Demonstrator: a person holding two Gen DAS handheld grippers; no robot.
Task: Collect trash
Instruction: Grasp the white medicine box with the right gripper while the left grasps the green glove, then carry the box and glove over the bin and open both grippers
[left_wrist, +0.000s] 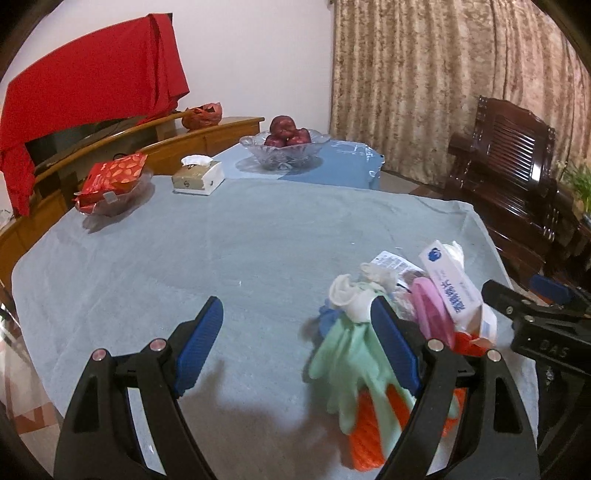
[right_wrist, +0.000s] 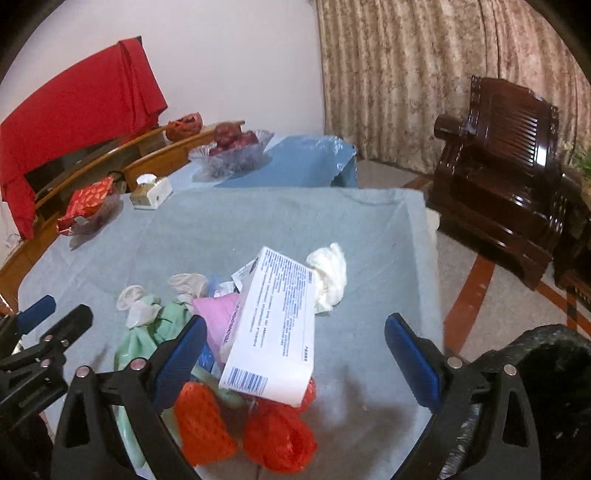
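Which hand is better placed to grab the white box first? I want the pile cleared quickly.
Right. The right tool stands open with the white box between its fingers. The left tool is also open but frames mostly bare cloth, with the box beyond its right finger.

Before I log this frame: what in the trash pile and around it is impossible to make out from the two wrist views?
- Black bin, right wrist view: cut off by the frame edge and the right tongs; contents too dark to see.
- Orange netting, left wrist view: partly under the green glove and left tongs.
- White box: print too small to read.
- Pink item: mostly covered by the box.
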